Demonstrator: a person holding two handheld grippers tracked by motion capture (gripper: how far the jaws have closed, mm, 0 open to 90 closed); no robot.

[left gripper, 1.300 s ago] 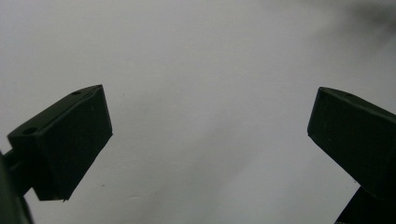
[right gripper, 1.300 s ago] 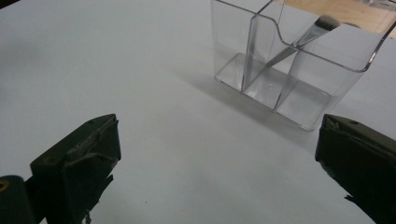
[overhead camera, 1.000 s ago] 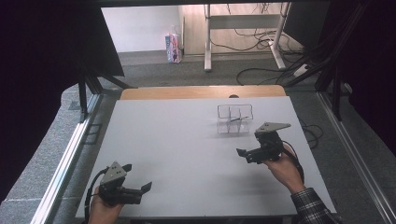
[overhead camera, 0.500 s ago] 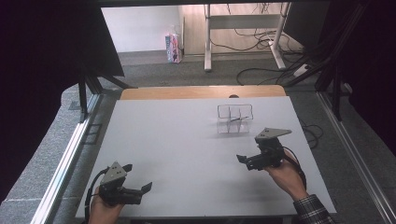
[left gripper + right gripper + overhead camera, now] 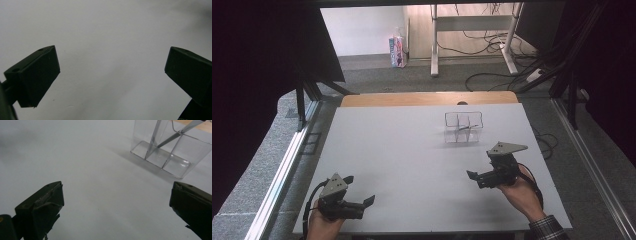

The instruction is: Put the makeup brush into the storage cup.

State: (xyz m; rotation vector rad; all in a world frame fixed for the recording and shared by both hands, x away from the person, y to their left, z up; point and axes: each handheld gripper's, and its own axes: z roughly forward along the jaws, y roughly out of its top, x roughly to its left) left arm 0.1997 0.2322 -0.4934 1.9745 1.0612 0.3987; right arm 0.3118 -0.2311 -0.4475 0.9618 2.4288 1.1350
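One thin utensil, top cropped.

High view overhead; gripper views skim white table.

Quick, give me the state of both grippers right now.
Left gripper: open, holding nothing.
Right gripper: open, holding nothing.

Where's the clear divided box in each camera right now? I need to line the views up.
High view: the clear divided box stands right of centre on the white table, beyond the right gripper.
Left gripper view: bare table between the jaws.
Right gripper view: upper right.
Shared landmark: the white table.
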